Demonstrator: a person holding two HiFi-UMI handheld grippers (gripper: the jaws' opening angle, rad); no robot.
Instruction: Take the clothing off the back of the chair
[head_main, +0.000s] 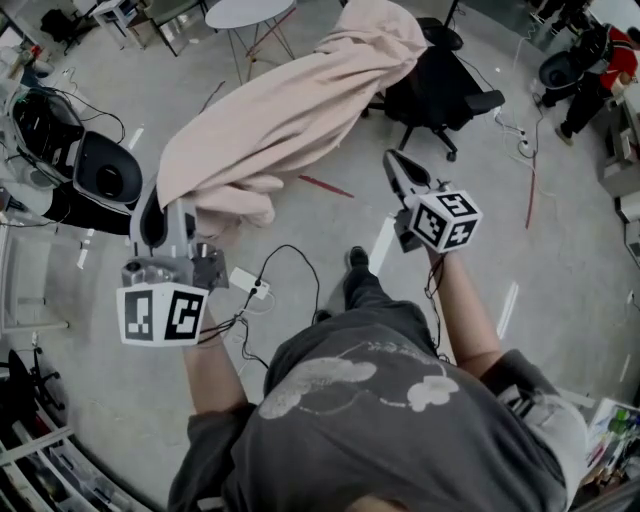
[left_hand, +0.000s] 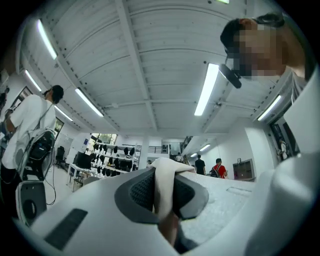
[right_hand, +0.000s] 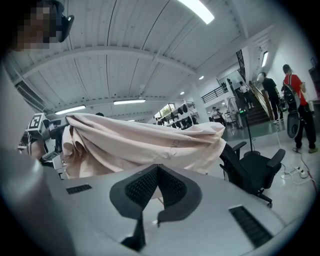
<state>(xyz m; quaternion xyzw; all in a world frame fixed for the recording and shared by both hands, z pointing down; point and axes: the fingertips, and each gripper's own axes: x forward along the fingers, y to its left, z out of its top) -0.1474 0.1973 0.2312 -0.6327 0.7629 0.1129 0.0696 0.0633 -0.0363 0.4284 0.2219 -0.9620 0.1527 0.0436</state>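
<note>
A long pale pink garment (head_main: 290, 110) hangs in the air, stretched from my left gripper to the black office chair (head_main: 440, 90). Its far end lies bunched over the top of the chair. My left gripper (head_main: 165, 215) is shut on a fold of the garment (left_hand: 162, 180), which sticks up between the pads. My right gripper (head_main: 393, 162) is shut with nothing between its jaws, and it is held apart from the cloth, on the near side of the chair. In the right gripper view, the garment (right_hand: 140, 142) spreads beyond the closed right gripper (right_hand: 157, 170), with the chair (right_hand: 255, 172) at its right.
A white round table (head_main: 250, 12) stands at the back. Black equipment (head_main: 105, 175) sits on the floor at the left. A white power strip with cables (head_main: 250, 283) lies near my feet. A person in red (head_main: 610, 60) is at the far right, beyond another cable (head_main: 530, 200).
</note>
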